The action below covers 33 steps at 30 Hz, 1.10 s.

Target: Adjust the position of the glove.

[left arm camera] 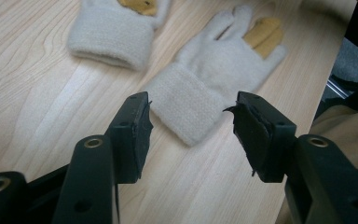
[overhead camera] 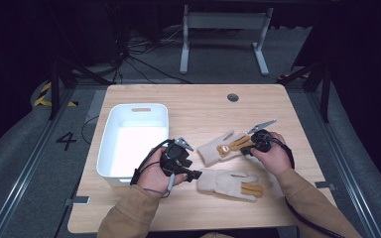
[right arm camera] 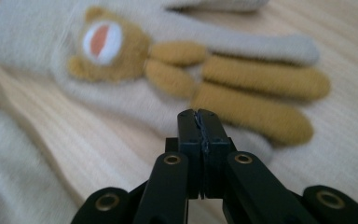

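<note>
1. We are working at a pale wooden counter [overhead camera: 198,106] with a hand-held gripper in each hand, and two cream knitted gloves are lying on it in front of us.
2. We are holding the left hand-held gripper [left arm camera: 191,126] with its jaws spread, pointing at the ribbed cuff of the nearer glove [left arm camera: 214,84]. The cuff is lying just ahead of the gap between the jaws, and the pads are not pressing on it.
3. In the high view this nearer glove [overhead camera: 230,183] is lying flat just right of the left hand-held gripper [overhead camera: 191,173], its mustard-tipped fingers pointing to the right.
4. We are keeping the right hand-held gripper [right arm camera: 201,122] pressed together, with nothing pinched between its jaws. Its tip is hovering at the edge of the bear glove [right arm camera: 168,70], close to the mustard fingers; we cannot tell whether it is touching the wool.
5. The bear glove [overhead camera: 223,148] is lying beyond the nearer one, slanted, a brown bear face sitting on its back. The two gloves are lying near each other; we cannot tell whether they are touching.
6. A white plastic bin [overhead camera: 110,148] is standing at the left of the counter, just beside our left hand [overhead camera: 156,173].
7. A small round dark hole [overhead camera: 232,97] is sitting near the far edge of the counter, well apart from the gloves.
8. Nothing is standing between either hand-held gripper and the glove it is facing.
</note>
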Available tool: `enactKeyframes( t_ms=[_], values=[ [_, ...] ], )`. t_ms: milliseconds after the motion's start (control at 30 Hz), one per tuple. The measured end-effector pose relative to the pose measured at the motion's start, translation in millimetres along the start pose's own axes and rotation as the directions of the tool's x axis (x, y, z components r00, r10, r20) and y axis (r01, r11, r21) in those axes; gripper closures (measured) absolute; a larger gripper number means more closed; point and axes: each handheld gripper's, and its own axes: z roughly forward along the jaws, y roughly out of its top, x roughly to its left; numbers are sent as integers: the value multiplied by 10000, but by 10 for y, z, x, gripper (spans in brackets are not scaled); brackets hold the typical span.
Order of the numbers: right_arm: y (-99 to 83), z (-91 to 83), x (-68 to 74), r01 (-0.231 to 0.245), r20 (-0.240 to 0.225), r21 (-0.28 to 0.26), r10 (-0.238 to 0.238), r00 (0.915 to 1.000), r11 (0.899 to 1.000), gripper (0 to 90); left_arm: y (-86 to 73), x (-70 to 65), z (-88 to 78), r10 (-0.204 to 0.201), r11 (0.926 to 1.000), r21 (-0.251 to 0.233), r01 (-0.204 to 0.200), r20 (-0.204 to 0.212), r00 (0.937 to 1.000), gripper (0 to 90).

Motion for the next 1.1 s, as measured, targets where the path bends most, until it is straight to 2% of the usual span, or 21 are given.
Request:
enactKeyframes(
  t_ms=[33,200,233,333,433,500,533,567,633,700,733,767,800,833,867,967,1100],
  values=[
    [-19,-6,11,-12,-5,149,12,10000,9999,898,1,0,0,0,10000,-17,0,-6,10000,470],
    [-82,-36,48,-51,-167,115,52,9998,9999,898,3,8,7,-20,10000,-36,20,3,10000,469],
    [-63,-70,58,145,-218,-24,-145,9997,9999,898,4,10,9,-61,10000,-51,61,-6,10000,469],
    [-18,-103,65,275,-280,-181,-280,9992,9995,897,3,12,9,-66,10000,-49,66,3,10000,469],
    [164,-190,122,812,-627,-556,-846,9944,9951,852,-3,20,7,-84,10000,-40,84,2,10000,468],
    [241,-206,148,1045,-831,-563,-1090,9906,9929,781,-7,28,3,-127,9999,-58,127,20,9999,468],
    [284,-191,166,1316,-966,-481,-1358,9860,9901,758,-8,30,3,-134,9999,-64,134,23,9999,468],
    [284,-191,166,1316,-966,-481,-1358,9860,9901,758,-8,30,3,-134,9999,-64,134,23,9999,468],
    [349,-146,196,1701,-960,-513,-1744,9800,9841,692,-12,34,-3,-121,9999,-72,122,31,9999,468],
    [365,-125,212,1770,-1001,-579,-1822,9782,9825,661,-12,34,-7,-116,9999,-89,116,38,9999,468],
    [391,-86,246,1909,-1065,-674,-1973,9745,9793,584,-13,34,-12,-108,9999,-99,108,43,9999,468],
    [391,-86,246,1909,-1065,-674,-1973,9745,9793,584,-13,34,-13,-116,9999,-110,116,50,9999,468],
    [407,-37,266,1882,-1251,-718,-1961,9726,9795,542,-14,36,-12,-115,9999,-96,116,42,9999,468],
    [407,-37,266,1882,-1251,-718,-1961,9726,9795,542,-14,36,-12,-115,9999,-96,116,42,9999,468],
    [418,6,283,2087,-1291,-657,-2157,9679,9758,516,-15,36,-7,-119,9999,-76,119,40,9999,467],
    [426,50,292,2185,-1327,-608,-2249,9653,9739,503,-15,36,-2,-121,9999,-59,122,43,9999,468],
    [449,147,281,2529,-1372,-538,-2580,9564,9660,471,-15,38,10,-125,9999,-35,125,60,9999,467]
  ],
)
